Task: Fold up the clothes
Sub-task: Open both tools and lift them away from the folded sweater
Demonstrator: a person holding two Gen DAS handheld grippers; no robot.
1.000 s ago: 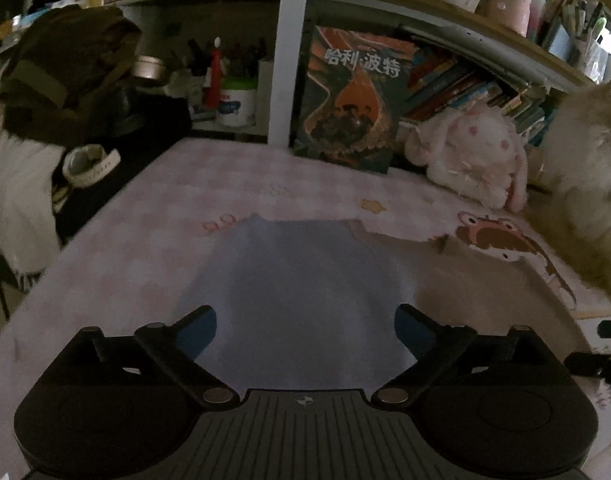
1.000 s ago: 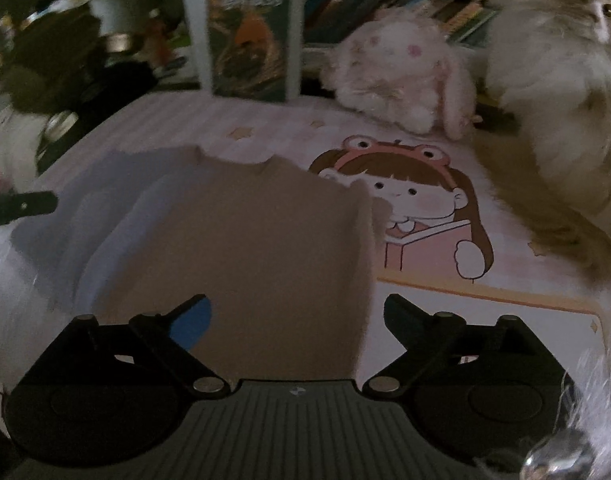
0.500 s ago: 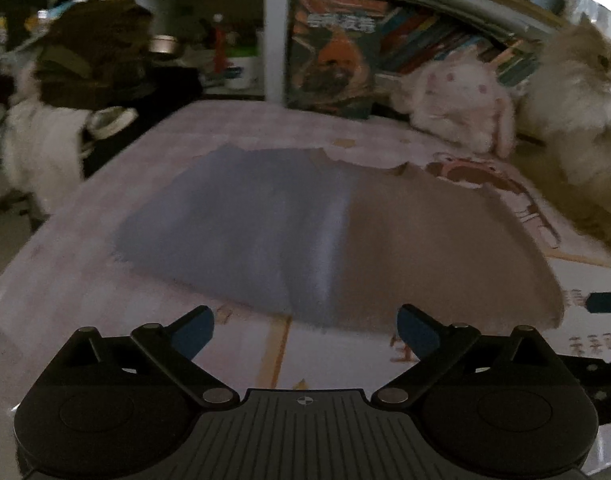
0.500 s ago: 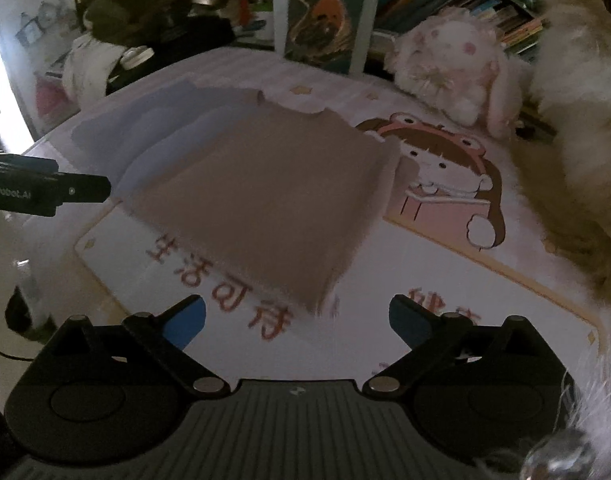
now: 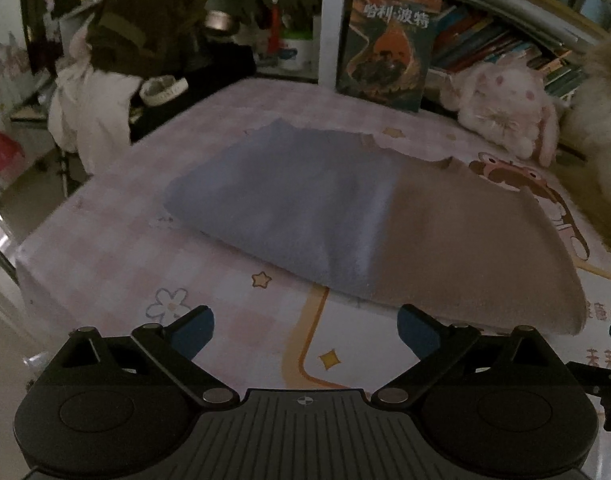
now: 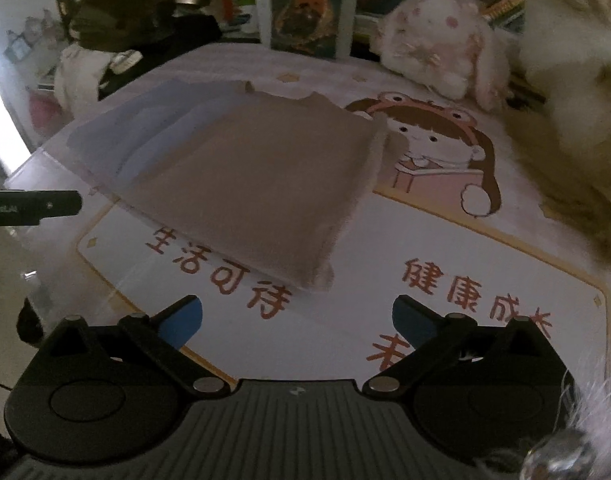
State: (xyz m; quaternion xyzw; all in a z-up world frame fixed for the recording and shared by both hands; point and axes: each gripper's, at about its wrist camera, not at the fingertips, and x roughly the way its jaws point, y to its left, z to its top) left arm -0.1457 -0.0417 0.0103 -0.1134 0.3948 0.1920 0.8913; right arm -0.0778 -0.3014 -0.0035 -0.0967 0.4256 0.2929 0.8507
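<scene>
A folded garment lies flat on the pink patterned table cover, its left half blue [image 5: 289, 196] and its right half tan [image 5: 473, 248]; the right wrist view shows the tan part [image 6: 257, 176] with the blue part [image 6: 153, 120] to its left. My left gripper [image 5: 305, 330] stands open, short of the garment's near edge, nothing between its fingers. My right gripper [image 6: 297, 322] has its jaws opening wide, empty, hovering over the printed mat in front of the tan corner. The left gripper's finger [image 6: 33, 206] pokes in at the right view's left edge.
A fluffy cat [image 6: 573, 60] sits at the right. A pink plush rabbit [image 5: 505, 112] and an upright book [image 5: 385, 48] stand at the back under bookshelves. A chair heaped with clothes [image 5: 117, 64] is at the left. The table edge [image 5: 21, 264] drops off left.
Both grippers have drawn back toward the table's near edge, away from the garment, which now lies folded and released in front of them. The right jaws look slightly wider.
</scene>
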